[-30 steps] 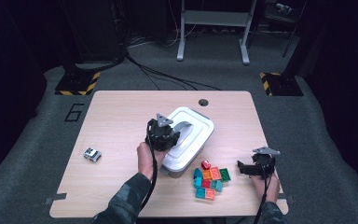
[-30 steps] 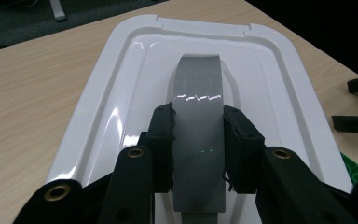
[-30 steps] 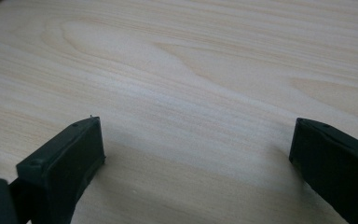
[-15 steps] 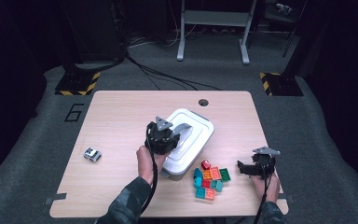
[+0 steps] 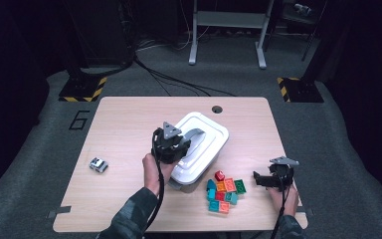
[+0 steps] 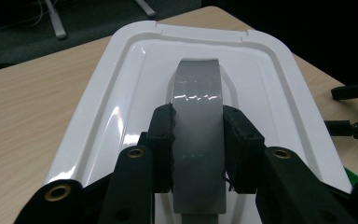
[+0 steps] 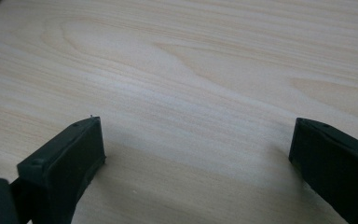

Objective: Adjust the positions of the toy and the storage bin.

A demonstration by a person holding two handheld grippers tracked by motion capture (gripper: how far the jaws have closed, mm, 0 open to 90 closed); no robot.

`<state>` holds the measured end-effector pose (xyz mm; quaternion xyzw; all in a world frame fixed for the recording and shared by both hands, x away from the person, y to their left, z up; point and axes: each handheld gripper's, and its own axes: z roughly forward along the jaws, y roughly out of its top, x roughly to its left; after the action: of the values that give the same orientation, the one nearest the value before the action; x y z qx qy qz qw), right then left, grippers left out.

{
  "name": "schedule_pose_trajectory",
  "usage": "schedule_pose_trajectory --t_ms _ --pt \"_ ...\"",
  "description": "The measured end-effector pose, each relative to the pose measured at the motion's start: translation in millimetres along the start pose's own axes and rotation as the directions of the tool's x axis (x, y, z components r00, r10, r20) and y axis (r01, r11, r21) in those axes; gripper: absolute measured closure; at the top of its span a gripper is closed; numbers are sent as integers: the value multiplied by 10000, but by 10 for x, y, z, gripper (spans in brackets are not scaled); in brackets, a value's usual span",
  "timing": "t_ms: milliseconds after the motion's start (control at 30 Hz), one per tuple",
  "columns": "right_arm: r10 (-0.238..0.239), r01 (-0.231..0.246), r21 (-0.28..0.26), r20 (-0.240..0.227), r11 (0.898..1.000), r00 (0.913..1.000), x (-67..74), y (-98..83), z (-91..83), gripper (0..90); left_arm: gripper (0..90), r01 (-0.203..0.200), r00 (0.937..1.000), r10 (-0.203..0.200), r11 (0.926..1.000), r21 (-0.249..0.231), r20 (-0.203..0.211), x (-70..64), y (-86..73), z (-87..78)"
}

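A white plastic box (image 5: pixel 206 130) with a lid stands in the middle of the table, and its lid (image 6: pixel 135 70) has a grey handle (image 6: pixel 198 98) running down the centre. My left gripper (image 6: pixel 198 140) is shut on that handle, one black pad pressed on each side. From above, the left gripper (image 5: pixel 175 147) sits over the box's near left part. My right gripper (image 5: pixel 261 180) rests low near the table's right front edge. In its own view the right gripper (image 7: pixel 196 154) stands open over bare wood.
Several coloured bricks (image 5: pixel 224 191) lie in a cluster just in front of the box, between the two hands. A small toy car (image 5: pixel 98 165) sits at the table's left. A cable hole (image 5: pixel 217 109) is at the far edge. The table (image 5: pixel 129 124) has bare wood at its left.
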<state>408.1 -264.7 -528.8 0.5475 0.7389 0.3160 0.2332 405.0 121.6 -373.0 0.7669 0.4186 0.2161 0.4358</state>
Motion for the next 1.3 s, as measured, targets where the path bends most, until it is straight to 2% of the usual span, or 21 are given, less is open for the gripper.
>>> schedule_pose_trajectory --t_ms 200,333,667,733,867,967,1067,1133,1200,1233,1300 --pt "68 -68 -23 -11 10000 10000 4 1 1 28 672 -55 9998 52 9998 -177 -168 72 51 -75" --pt "40 -40 -27 -25 10000 10000 2 1 2 28 672 -186 9990 175 9995 -261 -418 147 96 -159" --pt "84 -84 -41 -24 10000 10000 3 1 1 32 672 111 9945 -183 9975 -696 -1034 422 165 -342" --pt "84 -84 -40 -27 10000 10000 3 1 1 32 671 190 9914 -293 9965 -814 -1277 507 189 -392" --pt "90 -90 -44 -19 9999 10000 3 1 1 33 671 357 9877 -496 9948 -954 -1483 595 203 -425" --pt "87 -87 -40 -22 10000 10000 3 1 1 33 671 392 9816 -572 9941 -1010 -1820 726 222 -466" --pt "86 -86 -46 -24 10000 10000 3 1 1 33 671 510 9785 -714 9928 -1083 -1935 798 224 -491" --pt "87 -87 -38 -3 10000 10000 3 1 0 33 671 662 9718 -914 9905 -1205 -2174 891 221 -527" --pt "92 -92 -47 -17 9999 10000 3 1 1 33 671 729 9677 -1008 9893 -1263 -2310 947 215 -548" --pt "83 -83 -40 -23 10000 10000 3 1 1 33 672 729 9677 -1008 9893 -1263 -2310 947 215 -548" --pt "87 -87 -47 -17 10000 10000 3 1 1 33 671 870 9603 -1204 9863 -1399 -2515 1022 202 -567"
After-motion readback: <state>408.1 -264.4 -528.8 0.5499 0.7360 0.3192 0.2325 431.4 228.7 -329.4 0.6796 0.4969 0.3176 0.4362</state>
